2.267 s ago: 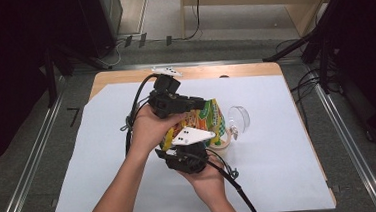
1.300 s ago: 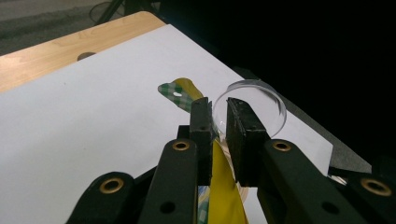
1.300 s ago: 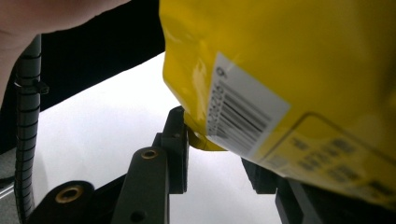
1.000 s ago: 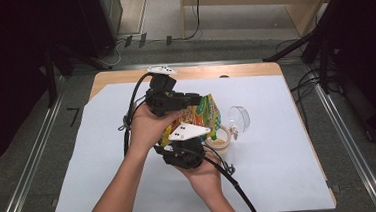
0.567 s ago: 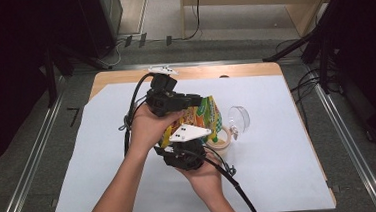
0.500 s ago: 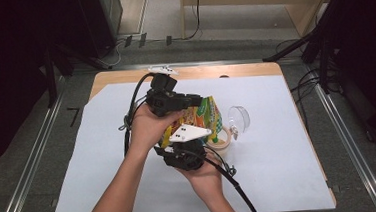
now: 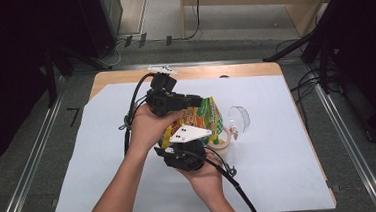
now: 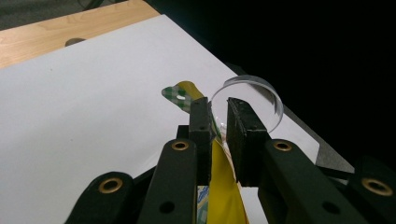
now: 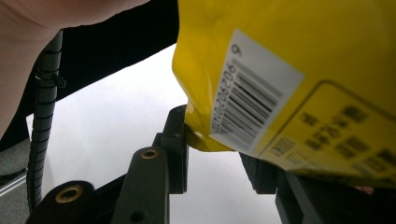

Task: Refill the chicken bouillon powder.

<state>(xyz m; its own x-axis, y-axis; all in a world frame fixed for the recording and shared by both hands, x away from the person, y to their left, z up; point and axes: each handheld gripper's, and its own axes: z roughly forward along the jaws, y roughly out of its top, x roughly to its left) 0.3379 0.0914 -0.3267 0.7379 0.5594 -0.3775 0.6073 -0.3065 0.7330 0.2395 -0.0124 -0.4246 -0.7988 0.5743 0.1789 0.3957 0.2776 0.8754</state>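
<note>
A yellow and green snack bag (image 7: 206, 119) is held tilted in the air over a tan bowl (image 7: 224, 142) at the middle of the table. My left gripper (image 7: 195, 101) comes in from the left and is shut on the bag's upper edge (image 8: 219, 177); the green-checked top corner sticks out past its jaws. My right gripper (image 7: 192, 140), under its white three-cornered plate, holds the bag from the near side. In the right gripper view the bag's barcoded bottom corner (image 9: 243, 107) sits between the jaws of the right gripper (image 9: 215, 140).
A clear round lid (image 7: 239, 118) stands on edge just right of the bowl, beyond the left jaws (image 8: 271, 95). A white sheet (image 7: 280, 169) covers the wooden table (image 7: 243, 70). Cables trail from both grippers. Dark floor and metal rails surround the table.
The left gripper and the bag's top rose slightly toward the far left, then came back down and right. The right gripper has barely moved.
</note>
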